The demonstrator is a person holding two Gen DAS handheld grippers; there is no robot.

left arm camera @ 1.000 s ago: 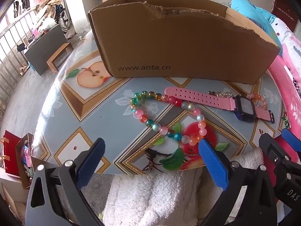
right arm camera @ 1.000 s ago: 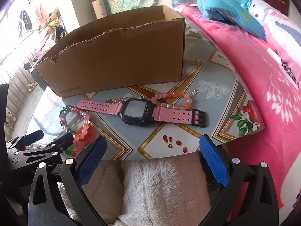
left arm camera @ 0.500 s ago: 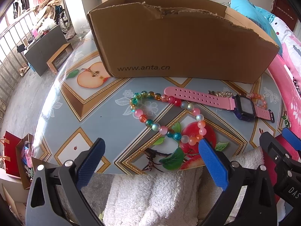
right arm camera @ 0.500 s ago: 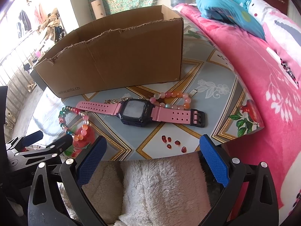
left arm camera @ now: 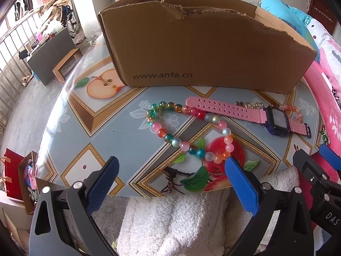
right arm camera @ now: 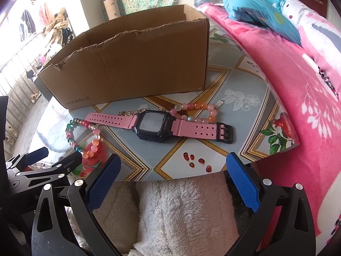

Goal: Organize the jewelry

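Jewelry laid out on the worktop (left arm camera: 119,132)

Both the left claw (left arm camera: 170,170) and right claw (right arm camera: 173,166) are held wide and empty; watch (right arm camera: 155,124) and bead necklace (left arm camera: 187,125) (touching) are spread before the box (left arm camera: 202,49).

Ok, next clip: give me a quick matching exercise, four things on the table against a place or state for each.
Things:
1. cardboard box
2. pink watch
3. multicoloured bead bracelet
4. left gripper

Places or states:
a. laid flat with strap unbuckled, in front of the box
b. open, holding nothing
c. at the back of the table, top edge torn
d. looped on the table, one end by the tip of the watch strap

Pairs: 1-c, 2-a, 3-d, 4-b
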